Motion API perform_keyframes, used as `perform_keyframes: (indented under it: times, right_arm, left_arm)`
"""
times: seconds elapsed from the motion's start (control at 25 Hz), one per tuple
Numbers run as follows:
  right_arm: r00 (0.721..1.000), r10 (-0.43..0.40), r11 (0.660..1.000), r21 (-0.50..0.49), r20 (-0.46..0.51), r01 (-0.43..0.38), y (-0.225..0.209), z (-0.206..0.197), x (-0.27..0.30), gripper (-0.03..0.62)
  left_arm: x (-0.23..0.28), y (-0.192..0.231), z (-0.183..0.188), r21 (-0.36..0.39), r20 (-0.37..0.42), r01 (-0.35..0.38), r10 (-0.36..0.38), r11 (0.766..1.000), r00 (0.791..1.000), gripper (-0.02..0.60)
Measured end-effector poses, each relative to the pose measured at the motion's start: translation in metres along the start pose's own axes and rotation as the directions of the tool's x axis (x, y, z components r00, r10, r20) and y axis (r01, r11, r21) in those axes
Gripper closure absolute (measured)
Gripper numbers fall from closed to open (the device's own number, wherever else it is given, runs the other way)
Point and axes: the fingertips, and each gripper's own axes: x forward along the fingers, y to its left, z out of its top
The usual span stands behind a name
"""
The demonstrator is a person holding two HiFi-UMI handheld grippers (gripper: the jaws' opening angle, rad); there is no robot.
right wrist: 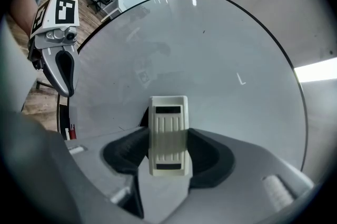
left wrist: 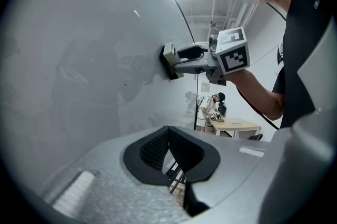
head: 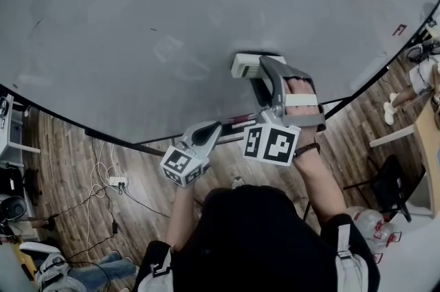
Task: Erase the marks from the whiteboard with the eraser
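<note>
Whiteboard [head: 172,23] — one, pale grey, carrying only faint smudges.
Eraser [right wrist: 168,136] — one, cream with a ribbed back. It is pressed flat to the board near its lower edge.
Grippers, two:
- Right gripper [right wrist: 168,157]: jaws clamped on the eraser's sides.
- Left gripper [left wrist: 169,157]: jaws closed tip to tip on nothing, held off the board.

Left gripper view only: a second person [left wrist: 213,107] bent over a table [left wrist: 237,124].
Head view only: one power strip [head: 117,181] on the wooden floor [head: 69,153].
</note>
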Motion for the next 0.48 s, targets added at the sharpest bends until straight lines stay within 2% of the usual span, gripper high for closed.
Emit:
perform_keyframes:
  times: [0.24,0.48]
  right_arm:
    - [1.0,0.01,1.0,0.001,0.015,-0.01,-0.002,-0.005,-0.002,0.362]
    - [1.0,-0.009,0.999,0.044,-0.02,0.01,-0.017,-0.033,-0.002,0.362]
  left_arm:
    - [0.001,0.002,0.002,0.001,0.0,-0.006,0.006,1.0,1.0,0.571]
    - [0.011,-0.008,0.002,0.004,-0.005,0.013,-0.013,1.0,1.0,0.571]
